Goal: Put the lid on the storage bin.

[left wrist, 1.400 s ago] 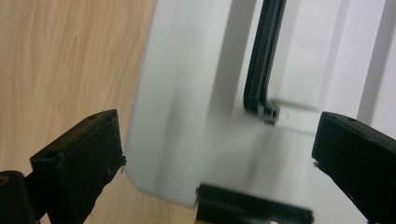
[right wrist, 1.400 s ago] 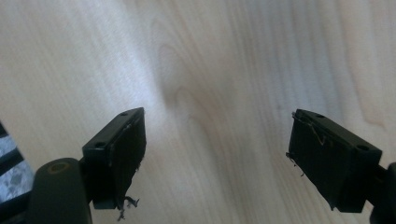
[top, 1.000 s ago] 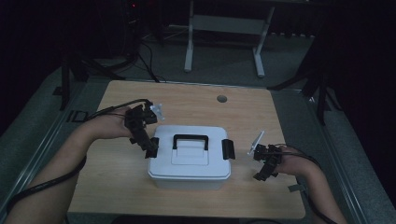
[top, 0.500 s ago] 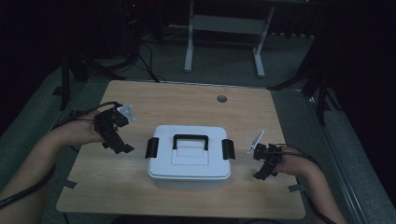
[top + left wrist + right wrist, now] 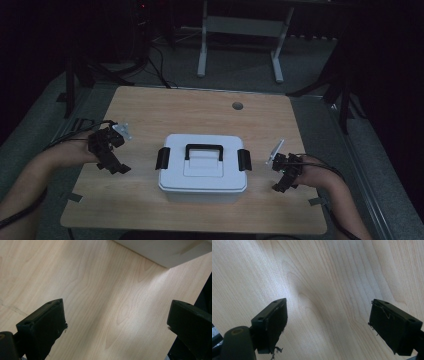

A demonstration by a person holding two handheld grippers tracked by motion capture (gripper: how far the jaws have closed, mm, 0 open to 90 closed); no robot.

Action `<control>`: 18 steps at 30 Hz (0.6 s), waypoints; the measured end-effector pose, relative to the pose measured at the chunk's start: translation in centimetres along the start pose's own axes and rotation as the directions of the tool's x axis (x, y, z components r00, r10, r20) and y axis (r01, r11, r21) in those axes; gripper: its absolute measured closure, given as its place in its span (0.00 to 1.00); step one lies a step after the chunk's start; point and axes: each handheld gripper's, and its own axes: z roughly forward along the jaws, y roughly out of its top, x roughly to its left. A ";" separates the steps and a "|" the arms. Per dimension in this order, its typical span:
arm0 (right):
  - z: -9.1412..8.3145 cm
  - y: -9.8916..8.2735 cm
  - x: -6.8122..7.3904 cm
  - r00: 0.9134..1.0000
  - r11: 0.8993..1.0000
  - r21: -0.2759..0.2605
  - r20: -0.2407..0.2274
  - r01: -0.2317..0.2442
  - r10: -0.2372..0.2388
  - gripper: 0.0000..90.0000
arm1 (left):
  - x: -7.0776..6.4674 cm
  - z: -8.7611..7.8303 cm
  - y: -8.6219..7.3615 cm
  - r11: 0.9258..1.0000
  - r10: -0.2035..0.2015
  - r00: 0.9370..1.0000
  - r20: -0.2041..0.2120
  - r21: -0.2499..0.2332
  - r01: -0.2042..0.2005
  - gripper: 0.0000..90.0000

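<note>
Sitting in the middle of the wooden tabletop [image 5: 150, 105], a white plastic box [image 5: 202, 170] with a lid, a black carry handle [image 5: 204, 149] folded flat on top and a black latch at each end, the left latch [image 5: 162, 158] and the right latch [image 5: 244, 159], looks like the thing being worked on. Both latches appear to lie against the box ends, though the dim light makes it hard to say whether they are clipped down.

The left tongs [image 5: 114, 166] hover over bare wood well to the left of the box, apart from it. In the left gripper view the left tongs [image 5: 115, 322] stand wide open with nothing between the jaws, and a pale corner of the box [image 5: 170, 252] shows at the top edge. The right tongs [image 5: 282, 184] hang just off the box's right end, near the right latch but not touching it. In the right gripper view the right tongs [image 5: 327, 322] are likewise spread wide and empty above the wood grain.

One hand on each side of the box suits a two-ended job: each set of tongs is placed to reach its own latch or to steady an end of the box. Judging from this, the box is not yet gripped.

No brand, label or writing can be read on the box or the tabletop.
</note>
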 end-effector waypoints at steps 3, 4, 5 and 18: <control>0.0 -0.1 0.0 1.000 1.000 -0.001 0.004 -0.003 0.003 0.16 | 0.0 0.5 -0.3 1.000 -0.004 1.000 0.008 0.007 0.004 0.01; 0.0 -0.1 0.0 1.000 1.000 -0.003 0.004 -0.005 0.005 0.16 | 0.0 0.7 -0.3 1.000 -0.008 1.000 0.010 0.015 0.008 0.01; 0.0 -0.1 0.0 1.000 1.000 -0.003 0.004 -0.005 0.005 0.16 | 0.0 0.7 -0.3 1.000 -0.008 1.000 0.010 0.015 0.008 0.01; 0.5 -0.5 -0.2 0.999 1.000 -0.003 0.034 -0.023 0.023 0.16 | -0.1 4.0 -2.0 0.998 -0.023 0.999 0.047 0.067 0.020 0.01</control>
